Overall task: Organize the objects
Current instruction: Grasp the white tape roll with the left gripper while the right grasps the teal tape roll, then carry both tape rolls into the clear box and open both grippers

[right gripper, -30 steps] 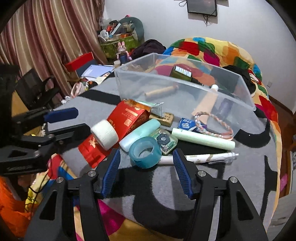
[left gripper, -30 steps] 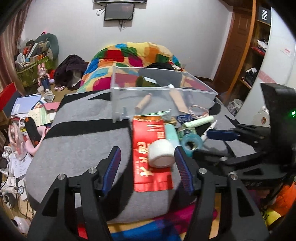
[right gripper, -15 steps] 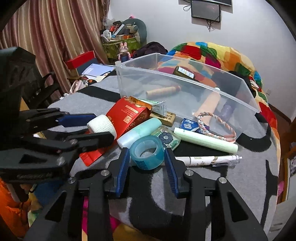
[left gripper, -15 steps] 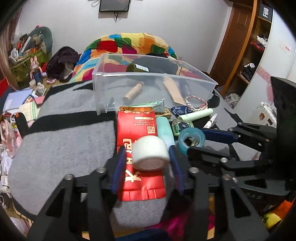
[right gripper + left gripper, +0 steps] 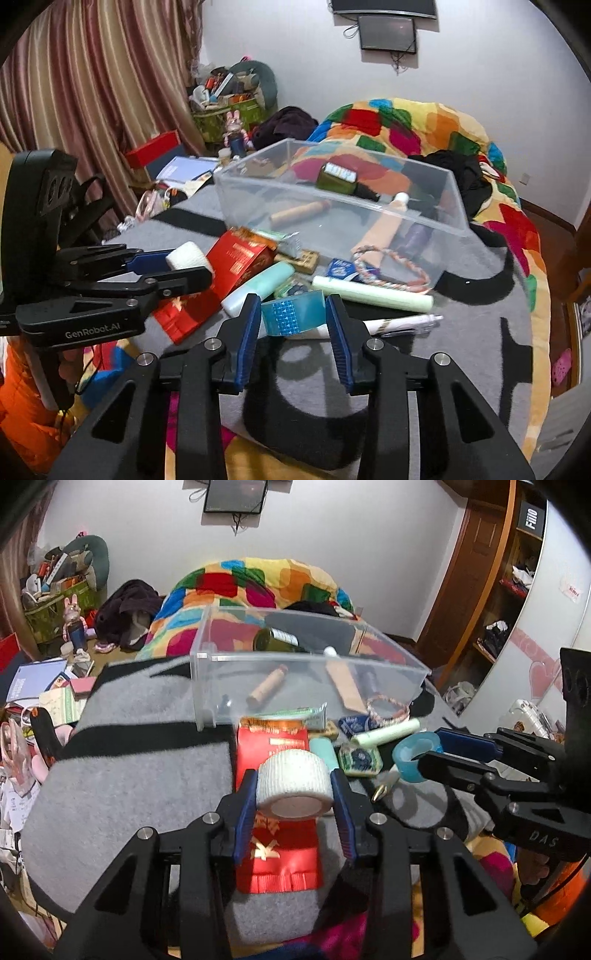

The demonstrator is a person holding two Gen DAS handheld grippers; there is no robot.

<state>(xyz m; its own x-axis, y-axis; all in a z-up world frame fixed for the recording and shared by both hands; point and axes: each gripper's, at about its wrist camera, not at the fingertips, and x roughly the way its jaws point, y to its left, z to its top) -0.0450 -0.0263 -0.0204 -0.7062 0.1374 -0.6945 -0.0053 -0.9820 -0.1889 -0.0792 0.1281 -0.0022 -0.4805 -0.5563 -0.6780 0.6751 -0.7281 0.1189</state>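
Matte black plastic throughout, both tools alike. Left gripper (image 5: 294, 805): two angular black arms with triangular cut-outs, silver round screws at the joints, ribbed blue pads on the inner faces of the fingers (image 5: 244, 814). Right gripper (image 5: 292, 334): same black frame, same silver screws, same ribbed blue fingers (image 5: 340, 343). Pale lettering "GenRobot.AI" on the side of the left one in the right wrist view; "DAS" on the right one's side in the left wrist view. Boxy black housing behind each. Thin black cable below the handle. Orange sleeve beneath.
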